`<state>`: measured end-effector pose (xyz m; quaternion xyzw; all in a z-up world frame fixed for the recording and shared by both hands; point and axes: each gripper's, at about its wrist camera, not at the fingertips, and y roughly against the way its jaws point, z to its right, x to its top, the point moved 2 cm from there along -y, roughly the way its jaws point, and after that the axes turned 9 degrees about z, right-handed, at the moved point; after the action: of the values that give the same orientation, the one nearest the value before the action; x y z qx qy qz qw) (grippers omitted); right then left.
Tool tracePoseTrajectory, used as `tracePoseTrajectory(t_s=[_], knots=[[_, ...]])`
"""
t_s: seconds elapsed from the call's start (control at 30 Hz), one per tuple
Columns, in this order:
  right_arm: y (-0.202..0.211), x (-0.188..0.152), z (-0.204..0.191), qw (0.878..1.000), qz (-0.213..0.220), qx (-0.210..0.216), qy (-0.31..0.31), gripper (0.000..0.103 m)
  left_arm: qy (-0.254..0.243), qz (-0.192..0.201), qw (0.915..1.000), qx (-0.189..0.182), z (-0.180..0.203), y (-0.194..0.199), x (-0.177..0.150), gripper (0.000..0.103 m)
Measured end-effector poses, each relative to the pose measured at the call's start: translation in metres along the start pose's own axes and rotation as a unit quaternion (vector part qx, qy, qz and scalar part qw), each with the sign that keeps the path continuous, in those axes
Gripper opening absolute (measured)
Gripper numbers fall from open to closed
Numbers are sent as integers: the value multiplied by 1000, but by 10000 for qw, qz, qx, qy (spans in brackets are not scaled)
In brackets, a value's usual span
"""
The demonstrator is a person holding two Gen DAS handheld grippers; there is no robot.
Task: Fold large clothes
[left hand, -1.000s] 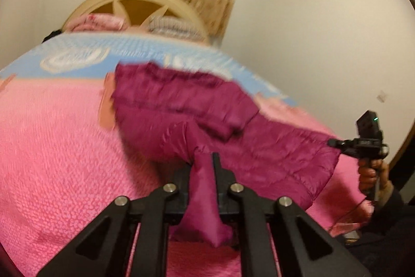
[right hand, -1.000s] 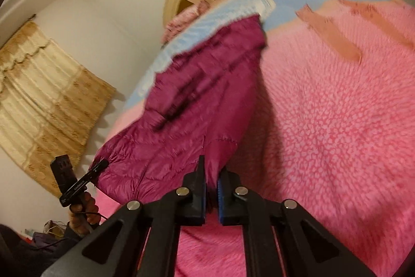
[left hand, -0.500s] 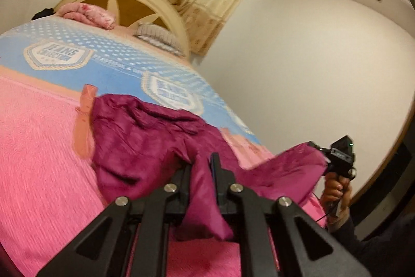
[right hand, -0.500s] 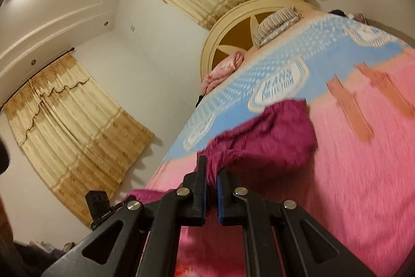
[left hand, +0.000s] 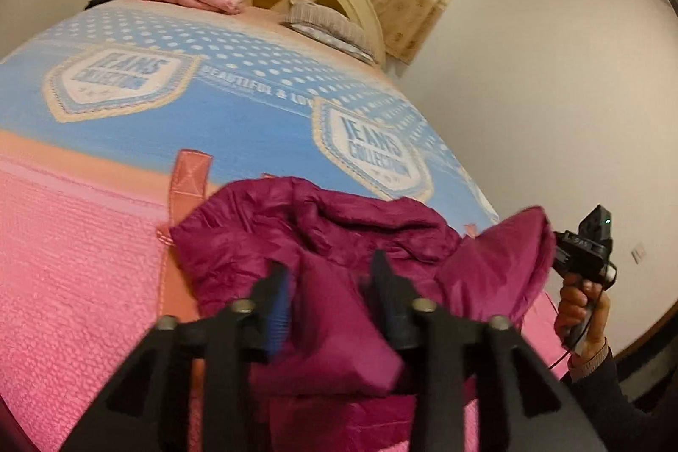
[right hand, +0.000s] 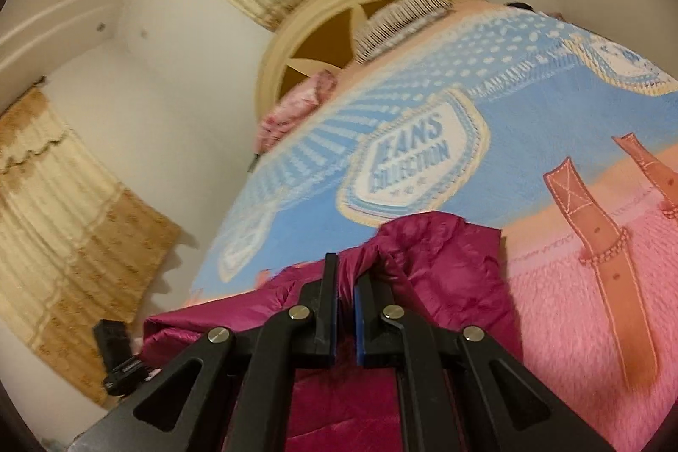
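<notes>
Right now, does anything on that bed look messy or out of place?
Only the quilted magenta puffer jacket: it lies bunched in a crumpled heap on the pink and blue bedspread, not flat. The left gripper stands open around a fold of it.

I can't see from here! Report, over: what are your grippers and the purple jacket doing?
Left gripper open, fabric loose between fingers. Right gripper shut on jacket. Jacket bunched on bed. Nothing in the way.

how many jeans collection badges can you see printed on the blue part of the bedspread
2 in the left wrist view: one badge on the left of the blue band, another badge further right, just beyond the magenta jacket. Others may lie hidden or out of frame.
</notes>
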<state>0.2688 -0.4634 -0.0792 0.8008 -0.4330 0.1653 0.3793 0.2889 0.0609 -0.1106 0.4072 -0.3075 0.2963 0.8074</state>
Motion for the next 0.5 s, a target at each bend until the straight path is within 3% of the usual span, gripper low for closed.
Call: tracePoseTrajectory(t_s=[0.03,0.07,0.1,0.13,0.23,0.33,0.5], knots=[[-13,0,6,9999,-64,-74,-25,4,-40,70,9999,72,1,2,0,57],[-23,-1,11,9998,-119,-128,-45,4,-175,216,9993,249,4,7,0,72],[-34,-1,16,9997,-174,-178,-41,4,-401,431,9968,547,6,14,2,95],[-42,-2,20,9995,-198,-252,-29,4,-560,597,9937,769,8,19,3,103],[-66,-4,34,9988,-317,-356,-146,4,-925,935,9871,910,17,30,6,103],[-84,-7,42,9982,-409,-425,-130,4,-1159,761,9857,957,33,16,-1,103],[-103,-9,51,9971,-389,-652,-80,5,-1947,232,9784,655,88,-34,-36,103]])
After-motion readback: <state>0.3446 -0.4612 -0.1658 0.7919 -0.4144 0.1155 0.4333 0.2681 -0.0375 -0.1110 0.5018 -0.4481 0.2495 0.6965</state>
